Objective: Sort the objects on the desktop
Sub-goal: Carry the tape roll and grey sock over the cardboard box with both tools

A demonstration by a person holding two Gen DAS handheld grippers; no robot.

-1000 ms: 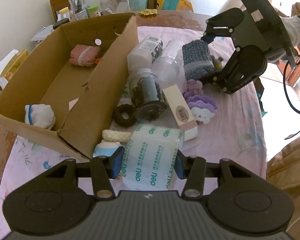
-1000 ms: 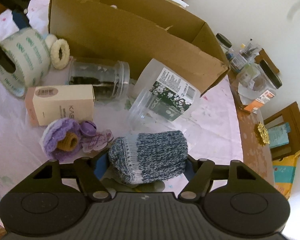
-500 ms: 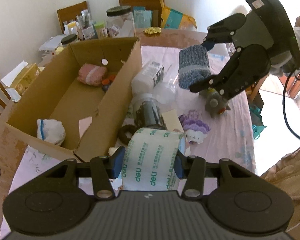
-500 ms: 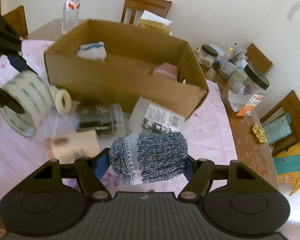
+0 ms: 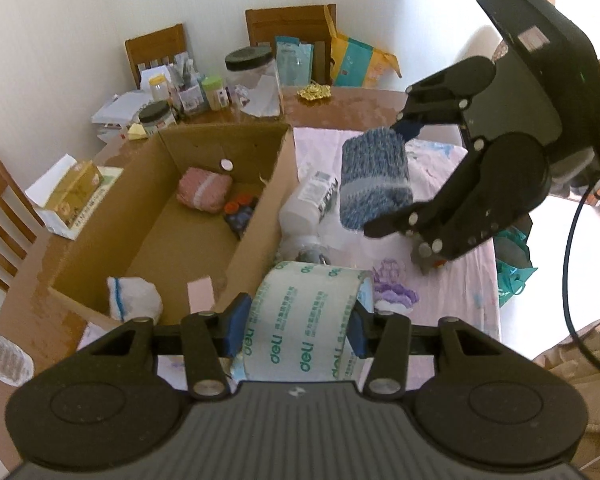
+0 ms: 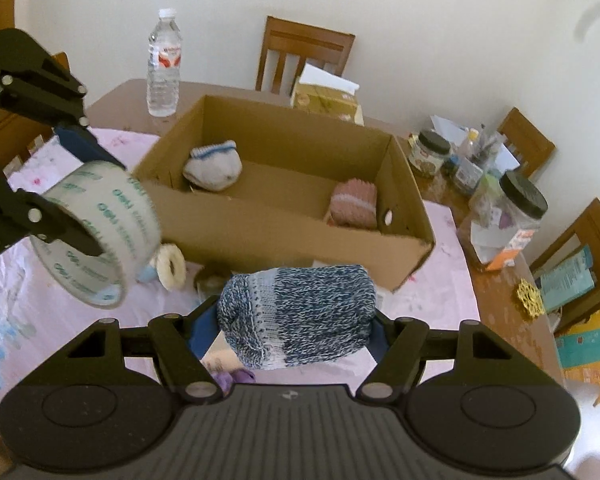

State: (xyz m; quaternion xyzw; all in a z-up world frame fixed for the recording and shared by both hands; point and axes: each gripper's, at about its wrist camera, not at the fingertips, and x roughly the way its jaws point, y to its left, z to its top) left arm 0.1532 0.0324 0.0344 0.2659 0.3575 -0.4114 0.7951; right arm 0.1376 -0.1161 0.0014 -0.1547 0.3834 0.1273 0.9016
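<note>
Left tool (image 5: 296,326) pinches a clear tape roll printed "deli" in green (image 5: 300,340); right tool (image 6: 290,330) pinches a blue-and-white knitted roll (image 6: 296,316). Both hang clear of the bench (image 6: 448,292), beside the open brown cardboard box (image 6: 284,224). Inside the box: one pink knitted roll (image 6: 354,202), one white sock ball (image 6: 212,166). Behind the box: one water bottle (image 6: 164,66).

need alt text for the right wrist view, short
Right tongs hold a blue knit sock roll above a pink-clothed table. Ahead, an open cardboard box holds two sock rolls; at left, the left tongs hold a tape roll.
</note>
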